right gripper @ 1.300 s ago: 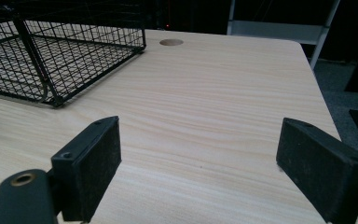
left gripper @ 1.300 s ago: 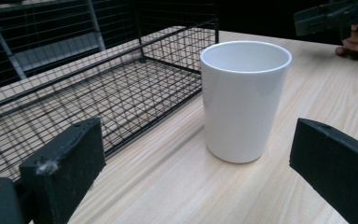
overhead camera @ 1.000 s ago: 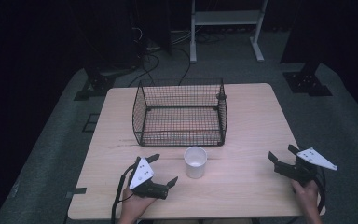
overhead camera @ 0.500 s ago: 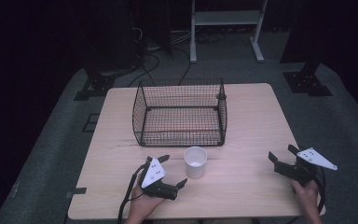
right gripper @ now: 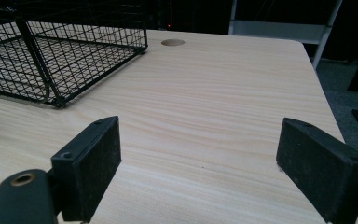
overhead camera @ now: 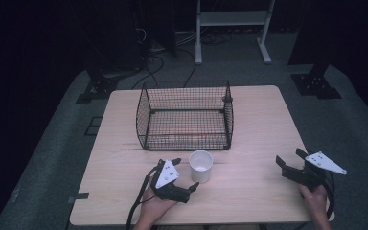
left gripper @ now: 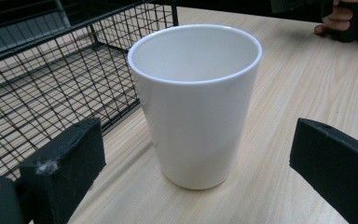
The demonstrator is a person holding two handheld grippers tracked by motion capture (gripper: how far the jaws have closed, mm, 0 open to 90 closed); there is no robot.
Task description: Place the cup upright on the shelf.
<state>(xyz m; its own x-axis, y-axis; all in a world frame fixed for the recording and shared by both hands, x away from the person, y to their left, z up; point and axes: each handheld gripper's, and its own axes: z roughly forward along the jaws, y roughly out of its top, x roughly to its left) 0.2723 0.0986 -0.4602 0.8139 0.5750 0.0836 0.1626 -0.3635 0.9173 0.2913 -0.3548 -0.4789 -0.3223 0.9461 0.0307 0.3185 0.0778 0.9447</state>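
White cup (left gripper: 196,105) stands upright on the wooden table (overhead camera: 249,124), just in front of the black wire basket (overhead camera: 184,115) and near its right front corner. You can see its inside, which holds nothing. Its wall is plain and carries no brand, label or writing that you can read.

Your left gripper (overhead camera: 184,173) lies just to the left of the cup and points at it. In the left gripper view the jaws stand wide apart, one on each side of the cup, and neither pad touches it.

Your right gripper (overhead camera: 290,160) is well apart from the cup, near the table's right edge, with your hand (overhead camera: 314,199) around its handle. Its jaws also stand wide apart, with bare tabletop between them. The grey three-cornered plates on both grippers show no legible marking.

The basket sits at the middle of the table.
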